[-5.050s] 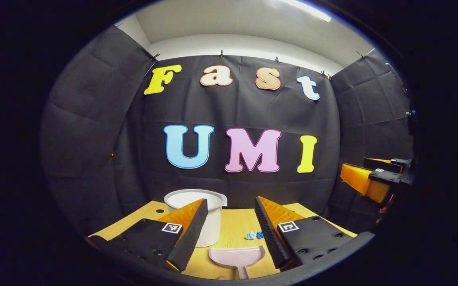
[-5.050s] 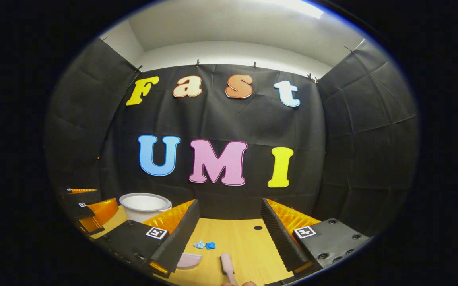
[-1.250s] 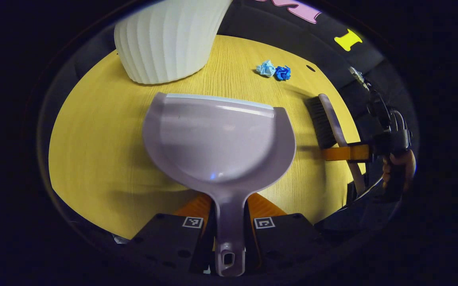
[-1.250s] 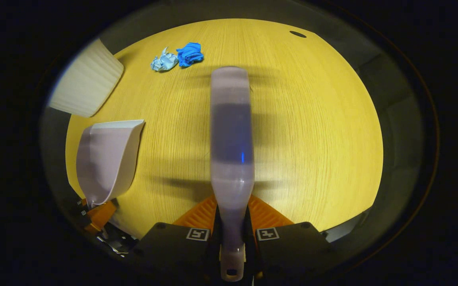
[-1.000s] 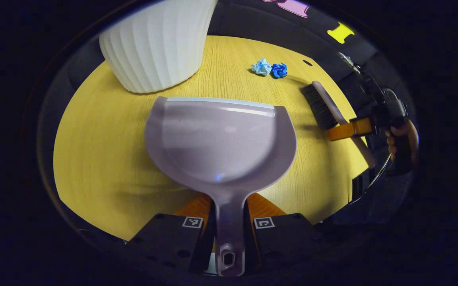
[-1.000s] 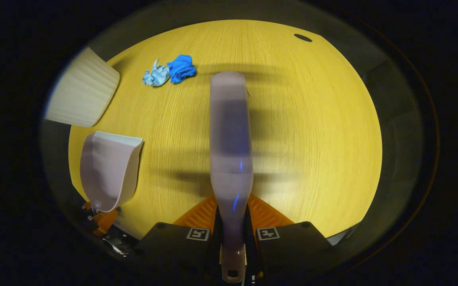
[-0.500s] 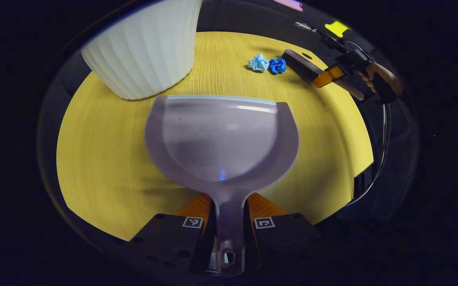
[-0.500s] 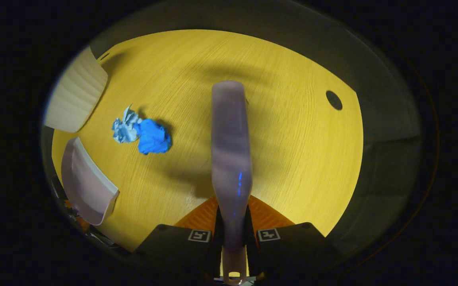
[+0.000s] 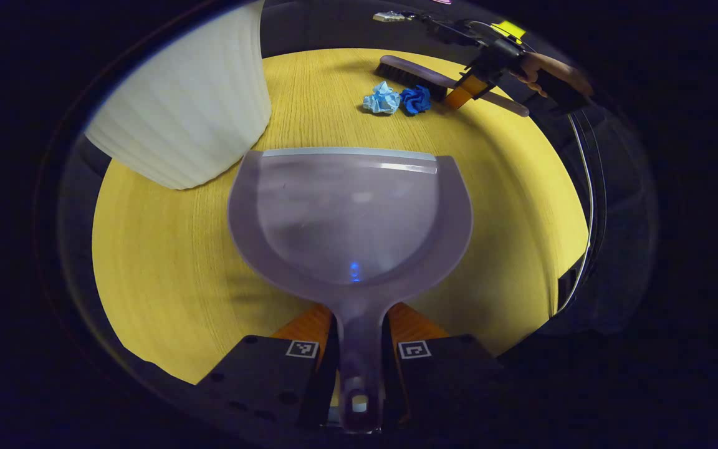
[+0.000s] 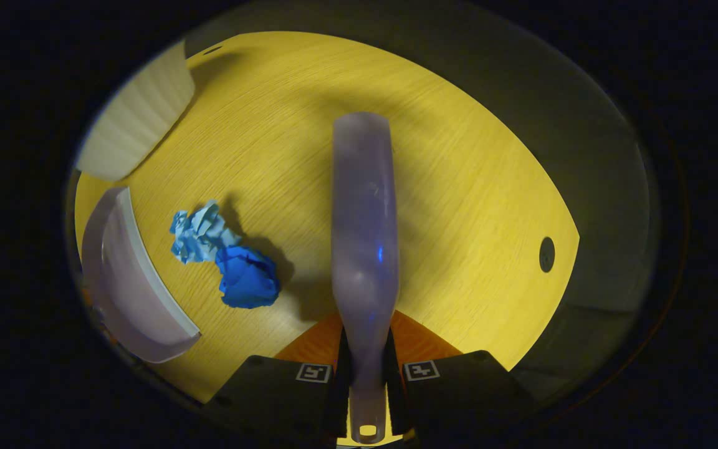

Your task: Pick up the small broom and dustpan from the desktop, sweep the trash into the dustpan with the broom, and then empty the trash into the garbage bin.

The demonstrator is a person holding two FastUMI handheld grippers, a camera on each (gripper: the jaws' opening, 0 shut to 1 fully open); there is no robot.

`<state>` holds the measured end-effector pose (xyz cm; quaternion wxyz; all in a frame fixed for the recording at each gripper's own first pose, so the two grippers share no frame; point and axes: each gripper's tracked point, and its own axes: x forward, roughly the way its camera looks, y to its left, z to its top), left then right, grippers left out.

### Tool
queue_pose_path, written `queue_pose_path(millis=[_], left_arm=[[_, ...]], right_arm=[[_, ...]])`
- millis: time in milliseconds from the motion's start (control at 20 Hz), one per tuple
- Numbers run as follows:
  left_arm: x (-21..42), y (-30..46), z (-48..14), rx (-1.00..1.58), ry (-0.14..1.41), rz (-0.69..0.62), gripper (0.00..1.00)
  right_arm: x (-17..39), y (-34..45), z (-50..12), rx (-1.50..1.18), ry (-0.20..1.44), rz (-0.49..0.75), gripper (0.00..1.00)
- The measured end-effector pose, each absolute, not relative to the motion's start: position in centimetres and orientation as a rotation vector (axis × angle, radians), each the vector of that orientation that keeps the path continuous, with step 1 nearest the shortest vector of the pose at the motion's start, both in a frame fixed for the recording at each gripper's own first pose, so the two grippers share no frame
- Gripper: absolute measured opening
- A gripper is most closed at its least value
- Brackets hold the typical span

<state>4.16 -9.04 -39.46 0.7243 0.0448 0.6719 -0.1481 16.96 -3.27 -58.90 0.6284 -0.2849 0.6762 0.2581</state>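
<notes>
Two crumpled paper scraps, the pale blue scrap (image 10: 196, 232) and the dark blue scrap (image 10: 247, 277), lie touching each other on the yellow desktop (image 10: 459, 187) at centre left of the right gripper view, still unswept. The broom (image 10: 362, 218) runs up the middle of that view, its handle clamped between the closed fingers of the right gripper (image 10: 366, 374); its head stands just beside the scraps on their far side from the dustpan. In the left gripper view the dustpan (image 9: 349, 212) fills the centre, its handle pinched by the shut left gripper (image 9: 359, 362), its open lip facing the scraps at upper centre. The white garbage bin (image 9: 184, 118) stands at upper left. Judged progress: both tools are picked up; sweeping and emptying remain.
</notes>
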Motion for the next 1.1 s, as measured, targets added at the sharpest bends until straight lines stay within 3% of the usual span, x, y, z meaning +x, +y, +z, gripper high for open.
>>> queue_pose_path(millis=[350, 400, 450, 600, 800, 1100], left_arm=[[4.1, -9.0, -39.8, 0.084, 1.489, -0.341, 0.31], [4.0, -9.0, -39.9, 0.083, 1.486, -0.343, 0.3], [4.1, -9.1, -39.7, 0.077, 1.484, -0.346, 0.3], [4.3, -9.1, -39.7, 0.078, 1.473, -0.36, 0.3], [4.4, -9.4, -39.5, 0.063, 1.439, -0.38, 0.3], [4.0, -9.8, -37.5, 0.041, 1.396, -0.408, 0.3]], right_arm=[[11.3, -0.9, -56.7, -0.911, 1.493, 1.011, 0.28], [10.6, -0.9, -56.4, -0.948, 1.485, 1.073, 0.24], [9.8, -1.4, -56.3, -0.999, 1.47, 1.116, 0.28], [9.4, -2.7, -56.5, -1.023, 1.494, 1.173, 0.28], [9.9, -2.4, -56.3, -0.842, 1.602, 1.051, 0.29], [10.8, -4.0, -57.1, -0.726, 1.629, 0.845, 0.29]])
